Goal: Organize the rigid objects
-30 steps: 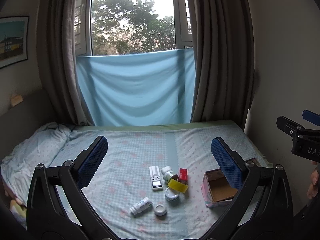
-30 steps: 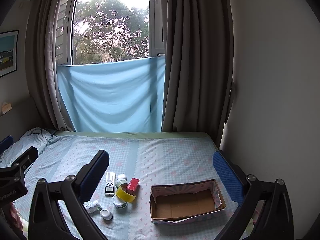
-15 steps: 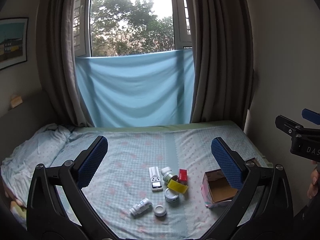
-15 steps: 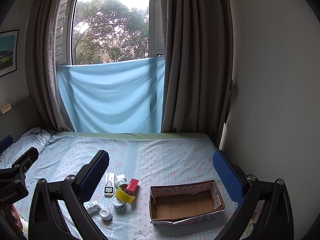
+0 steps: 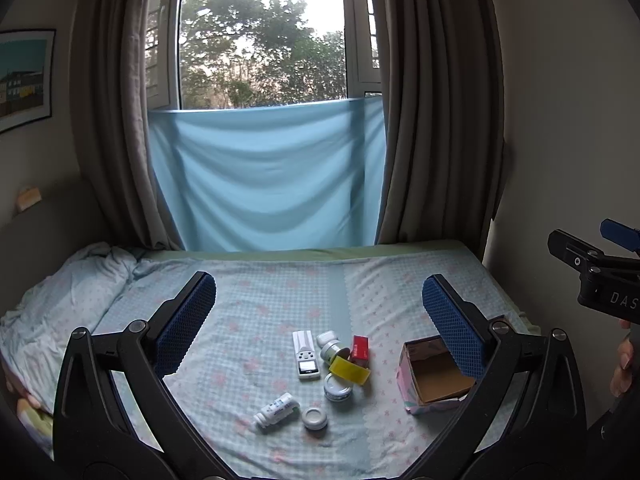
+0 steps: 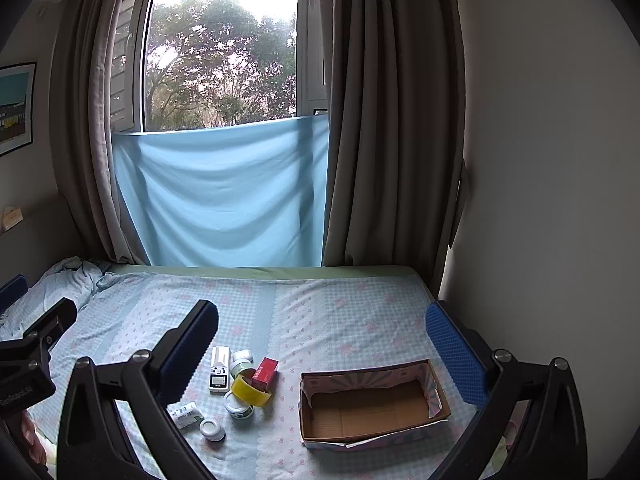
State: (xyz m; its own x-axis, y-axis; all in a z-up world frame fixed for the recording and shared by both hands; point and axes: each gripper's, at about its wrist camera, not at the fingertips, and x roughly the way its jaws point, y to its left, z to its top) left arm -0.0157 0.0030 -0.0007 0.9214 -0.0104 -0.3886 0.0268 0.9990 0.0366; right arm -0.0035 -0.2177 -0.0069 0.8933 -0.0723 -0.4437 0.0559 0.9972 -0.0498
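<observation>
Left wrist view: the left gripper [image 5: 316, 316], jaws spread wide and empty, hangs above the clustered items, namely remote [image 5: 306, 355], yellow tape roll [image 5: 350, 370], red box [image 5: 359, 349] and white bottle [image 5: 276, 410], on the bed [image 5: 248, 308]. Right wrist view: the right gripper [image 6: 320, 344], likewise wide open and empty, faces the empty cardboard box [image 6: 372, 404]; the tight cluster risks one finger nudging neighbours, and the soft bedding may tip the box.

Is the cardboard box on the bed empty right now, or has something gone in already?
Empty. The right wrist view looks into the cardboard box and shows only bare brown floor; the items lie outside on the bed.
</observation>
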